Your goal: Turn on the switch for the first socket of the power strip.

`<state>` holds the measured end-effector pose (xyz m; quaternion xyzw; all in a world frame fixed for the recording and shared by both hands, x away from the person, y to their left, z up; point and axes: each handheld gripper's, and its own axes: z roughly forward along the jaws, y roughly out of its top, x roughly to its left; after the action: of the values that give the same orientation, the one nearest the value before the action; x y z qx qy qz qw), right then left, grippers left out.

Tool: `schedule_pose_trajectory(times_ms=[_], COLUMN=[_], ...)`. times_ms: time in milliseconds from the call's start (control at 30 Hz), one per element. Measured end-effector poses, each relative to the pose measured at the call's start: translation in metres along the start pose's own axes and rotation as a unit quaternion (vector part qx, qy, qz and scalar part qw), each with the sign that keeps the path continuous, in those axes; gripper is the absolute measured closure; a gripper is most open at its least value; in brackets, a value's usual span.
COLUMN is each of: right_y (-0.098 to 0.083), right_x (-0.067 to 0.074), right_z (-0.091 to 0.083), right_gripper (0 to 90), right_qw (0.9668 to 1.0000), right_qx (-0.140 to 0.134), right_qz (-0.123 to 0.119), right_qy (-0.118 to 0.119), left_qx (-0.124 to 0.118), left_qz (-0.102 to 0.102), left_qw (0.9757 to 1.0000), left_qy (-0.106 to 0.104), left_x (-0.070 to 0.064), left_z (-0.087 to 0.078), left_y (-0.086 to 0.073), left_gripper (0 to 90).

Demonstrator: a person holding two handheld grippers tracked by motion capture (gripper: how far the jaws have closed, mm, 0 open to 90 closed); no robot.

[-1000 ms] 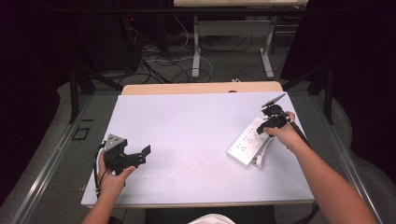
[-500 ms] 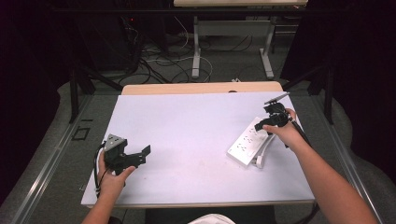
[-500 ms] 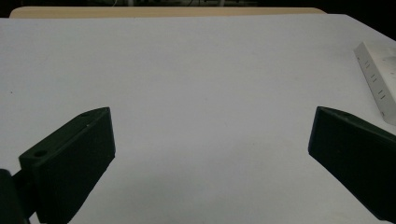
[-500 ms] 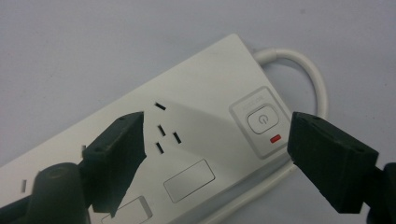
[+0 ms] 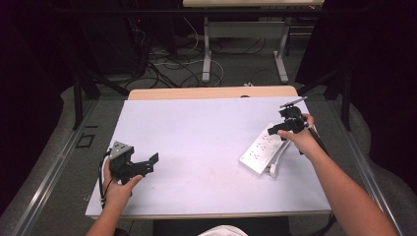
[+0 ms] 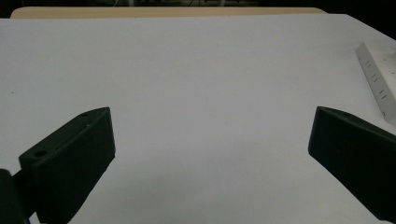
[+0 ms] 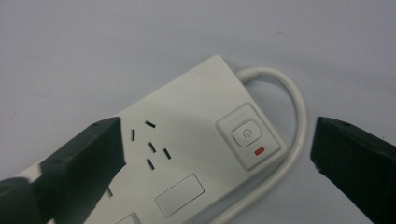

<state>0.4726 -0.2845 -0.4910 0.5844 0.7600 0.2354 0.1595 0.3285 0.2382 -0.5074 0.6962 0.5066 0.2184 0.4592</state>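
Note:
A white power strip (image 5: 259, 151) lies at an angle on the right side of the white table (image 5: 206, 132), its cord (image 5: 275, 164) looped beside it. My right gripper (image 5: 278, 129) hovers over the strip's far end. Its jaws have just been opening and now stand wide, touching nothing. In the right gripper view the gripper (image 7: 217, 135) looks down on the power strip (image 7: 187, 154), its round switch (image 7: 246, 133) and the white cord (image 7: 299, 112). My left gripper (image 5: 147, 164) rests open near the front left. The left gripper view has the gripper (image 6: 210, 135) over bare table and the power strip (image 6: 378, 79) far right.
A wooden strip (image 5: 211, 92) borders the table's far edge. Beyond it are desk legs (image 5: 206, 54) and loose cables (image 5: 167, 64) on the floor. Metal rails (image 5: 54, 167) run along the table's sides. The front edge lies close to both forearms.
The right gripper's jaws have spread apart above the power strip's end. Both hands have kept their places, and the strip has not moved.

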Motion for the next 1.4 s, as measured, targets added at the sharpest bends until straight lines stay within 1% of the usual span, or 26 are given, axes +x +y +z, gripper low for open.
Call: schedule_pose_trajectory(times_ms=[67,100,167,233,333,433,467,500,533,700,733,867,1067,1267,1400], right_y=[0.001,0.001,0.002,0.002,0.002,0.002,0.002,0.002,0.002,0.002,0.002,0.002,0.002,0.002,0.003], right_x=[0.001,0.000,0.001,0.001,0.000,0.001,0.002,0.002,0.003,0.007,0.008,0.009,0.010,0.012,0.014], right_z=[-0.002,-0.003,-0.004,-0.005,-0.006,-0.008,-0.008,-0.009,-0.009,-0.013,-0.014,-0.016,-0.021,-0.028,-0.034], right_gripper=[0.0,0.0,0.0,0.0,0.0,0.0,0.0,0.0,0.0,0.0,0.0,0.0,0.0,0.0,0.0], right_qw=[1.0000,0.9999,0.9997,0.9995,0.9992,0.9986,0.9985,0.9985,0.9981,0.9968,0.9966,0.9956,0.9939,0.9925,0.9911], right_qx=[-0.006,-0.013,-0.019,-0.024,-0.029,-0.042,-0.045,-0.047,-0.054,-0.074,-0.078,-0.089,-0.106,-0.121,-0.132], right_qz=[0.002,0.000,0.001,0.004,-0.002,-0.002,-0.002,-0.004,0.001,0.000,-0.001,-0.003,-0.006,-0.003,-0.006], right_qy=[-0.002,-0.007,-0.018,-0.022,-0.026,-0.033,-0.030,-0.030,-0.030,-0.029,-0.029,-0.028,-0.029,-0.019,-0.013], left_qx=[0.000,-0.004,-0.001,0.001,0.002,0.002,0.001,0.001,0.001,-0.001,0.000,-0.001,0.001,0.001,0.000], left_qz=[-0.001,-0.002,0.000,0.001,0.001,0.001,0.000,0.001,0.000,0.001,-0.001,0.002,0.002,0.001,0.000], left_qw=[1.0000,1.0000,1.0000,1.0000,1.0000,1.0000,1.0000,1.0000,1.0000,1.0000,1.0000,1.0000,1.0000,1.0000,1.0000], left_qy=[0.000,0.002,0.001,0.000,0.000,0.000,0.000,0.000,0.000,0.001,0.000,0.001,0.001,0.002,0.002], left_x=[0.000,0.000,0.000,0.000,0.000,0.000,0.000,-0.001,-0.001,0.000,0.000,0.000,0.000,-0.001,0.000], left_z=[0.000,0.001,0.001,0.001,0.001,0.001,0.001,0.001,0.001,0.000,-0.001,0.000,0.001,0.000,0.000], left_y=[0.000,0.000,0.000,0.000,0.000,0.001,0.001,0.000,0.000,0.000,0.000,0.000,0.000,0.000,0.000], left_gripper=[0.4,0.3,0.3,0.4,0.4,0.3,0.4,0.4,0.4,0.4,0.3,0.4,0.4,0.4,0.3])
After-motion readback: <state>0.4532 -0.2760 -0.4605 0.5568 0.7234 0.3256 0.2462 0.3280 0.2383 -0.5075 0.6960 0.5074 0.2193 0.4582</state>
